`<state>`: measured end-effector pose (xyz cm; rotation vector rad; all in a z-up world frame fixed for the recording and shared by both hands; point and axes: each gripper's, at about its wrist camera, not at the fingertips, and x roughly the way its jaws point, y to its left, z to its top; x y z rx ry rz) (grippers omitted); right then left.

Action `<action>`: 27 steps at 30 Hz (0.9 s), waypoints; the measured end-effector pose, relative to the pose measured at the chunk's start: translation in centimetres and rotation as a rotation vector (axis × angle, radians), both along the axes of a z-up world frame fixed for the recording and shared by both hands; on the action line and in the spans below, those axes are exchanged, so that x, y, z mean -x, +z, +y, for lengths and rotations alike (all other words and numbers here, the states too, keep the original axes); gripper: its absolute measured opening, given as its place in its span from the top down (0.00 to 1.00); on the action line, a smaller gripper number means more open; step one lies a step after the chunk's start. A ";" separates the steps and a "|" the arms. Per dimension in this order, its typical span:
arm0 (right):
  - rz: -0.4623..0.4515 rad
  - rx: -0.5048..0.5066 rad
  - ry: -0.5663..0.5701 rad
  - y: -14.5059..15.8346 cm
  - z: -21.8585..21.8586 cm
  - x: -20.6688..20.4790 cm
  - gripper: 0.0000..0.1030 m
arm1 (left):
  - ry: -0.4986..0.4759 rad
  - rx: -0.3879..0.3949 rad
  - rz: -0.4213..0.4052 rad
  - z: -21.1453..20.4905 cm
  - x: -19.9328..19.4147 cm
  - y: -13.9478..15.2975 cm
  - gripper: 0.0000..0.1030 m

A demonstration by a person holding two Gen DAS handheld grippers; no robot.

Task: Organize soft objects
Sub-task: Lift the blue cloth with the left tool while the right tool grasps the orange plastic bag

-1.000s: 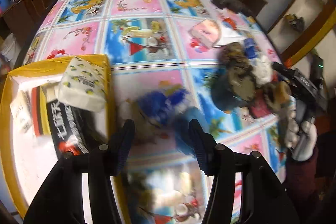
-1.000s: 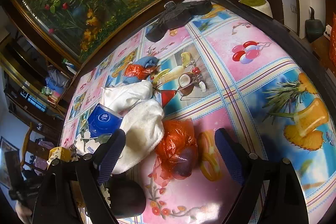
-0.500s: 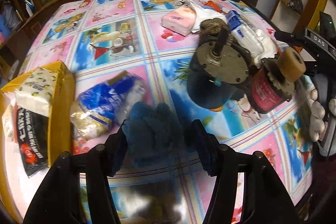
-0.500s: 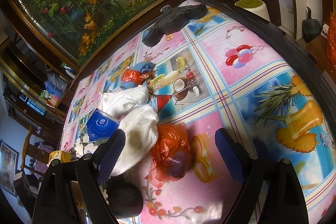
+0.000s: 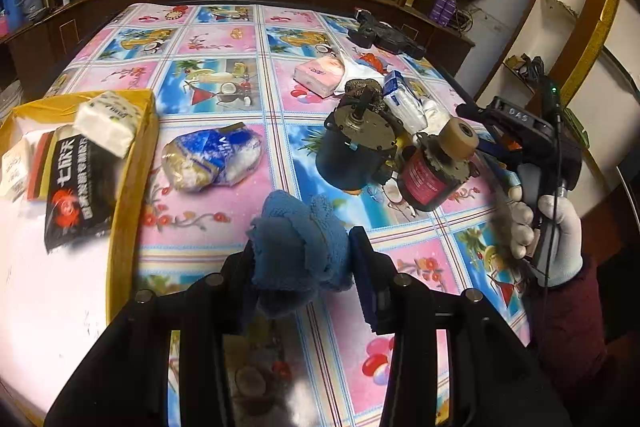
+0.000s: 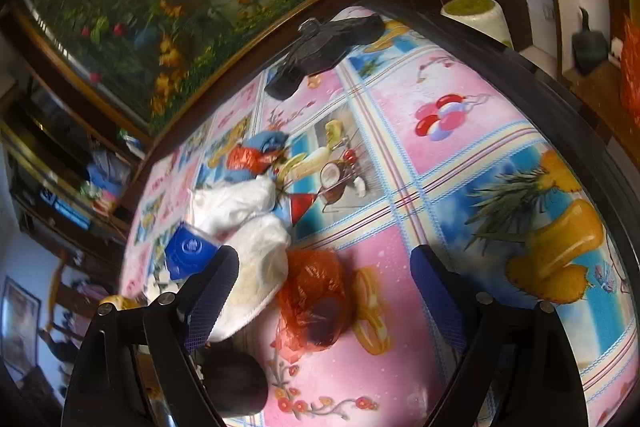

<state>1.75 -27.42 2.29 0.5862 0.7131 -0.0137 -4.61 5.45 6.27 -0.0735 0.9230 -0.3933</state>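
Observation:
My left gripper [image 5: 304, 243] has a crumpled blue cloth [image 5: 300, 223] between its pads, and the jaws are closing tight on it just above the patterned tablecloth [image 5: 224, 87]. A yellow box [image 5: 134, 163] at the left holds a white tissue pack [image 5: 108, 123] and a black packet [image 5: 76, 179]. A blue tissue pack [image 5: 212, 159] lies beside the box. My right gripper [image 6: 324, 267] stands open above an orange plastic bag [image 6: 316, 303], with white cloths [image 6: 256, 259] at its left finger.
Two heavy motors [image 5: 356, 151] [image 5: 434, 171] stand right of centre, with a pink tissue pack [image 5: 320, 77] behind them. A gloved hand [image 5: 560, 239] holds the right gripper's handle at the table's right edge. A black device [image 6: 320, 47] lies at the far edge.
The left jaws have narrowed onto the blue cloth, and that gripper has swung away from the yellow box toward the table's middle. The right gripper has stayed put and open.

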 end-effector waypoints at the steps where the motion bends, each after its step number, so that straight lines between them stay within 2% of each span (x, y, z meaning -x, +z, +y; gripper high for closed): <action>1: 0.005 0.026 0.000 0.1 0.3 -0.1 0.18 | 0.005 0.010 0.000 0.2 0.3 0.0 0.62; 3: 0.015 0.058 0.000 0.4 0.6 0.0 0.21 | 0.014 0.043 0.008 0.6 0.8 0.1 0.62; 6: 0.016 0.029 -0.002 0.7 -0.1 0.8 0.22 | 0.025 0.070 0.012 1.3 1.2 0.3 0.62; 9: 0.063 0.045 0.058 0.3 0.1 1.6 0.22 | 0.031 0.077 -0.004 2.1 1.6 0.9 0.62; 10: 0.076 0.066 0.071 0.3 0.3 1.9 0.23 | 0.035 0.087 -0.008 2.5 1.7 1.1 0.62; 12: 0.104 0.175 0.080 0.4 1.2 2.8 0.24 | 0.042 0.103 -0.010 3.3 2.0 1.2 0.62; 13: 0.104 0.175 0.080 0.4 1.2 2.8 0.25 | 0.046 0.107 -0.012 3.6 2.2 1.3 0.62; 18: 0.150 0.329 0.092 0.9 3.5 1.4 0.35 | 0.085 0.136 -0.024 5.8 3.5 1.6 0.62; 20: 0.146 0.360 0.114 1.1 4.6 0.4 0.47 | 0.110 0.149 -0.030 7.1 4.2 1.9 0.62; 22: 0.125 0.314 0.152 1.2 5.0 -0.2 0.78 | 0.136 0.159 -0.040 8.4 4.8 2.1 0.62; 23: 0.117 0.251 0.145 1.1 4.6 -0.1 0.78 | 0.150 0.165 -0.045 9.1 5.1 2.2 0.62; 27: 0.081 0.200 0.113 1.5 3.5 1.6 0.81 | 0.196 0.178 -0.061 11.8 6.2 2.2 0.62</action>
